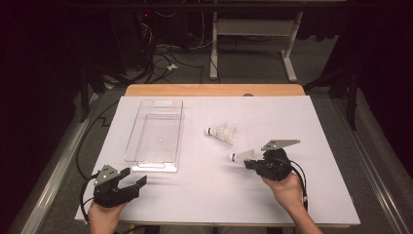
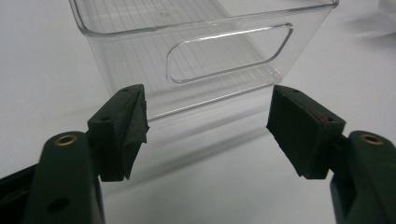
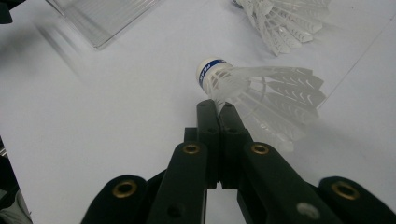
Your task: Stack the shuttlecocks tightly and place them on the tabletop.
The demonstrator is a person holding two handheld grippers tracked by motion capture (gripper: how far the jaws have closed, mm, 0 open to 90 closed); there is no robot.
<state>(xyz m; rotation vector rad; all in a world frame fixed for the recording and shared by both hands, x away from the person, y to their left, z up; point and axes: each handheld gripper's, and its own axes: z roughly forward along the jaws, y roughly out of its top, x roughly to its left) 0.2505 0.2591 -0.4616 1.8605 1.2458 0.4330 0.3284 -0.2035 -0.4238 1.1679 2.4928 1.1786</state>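
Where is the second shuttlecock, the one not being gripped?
In the high view the loose shuttlecock lies near the table's middle, right of the clear bin and just beyond the right tongs, which pinch the other shuttlecock.

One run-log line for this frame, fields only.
right hand-held gripper: shut on shuttlecock | left hand-held gripper: open, facing clear bin | second shuttlecock: on table
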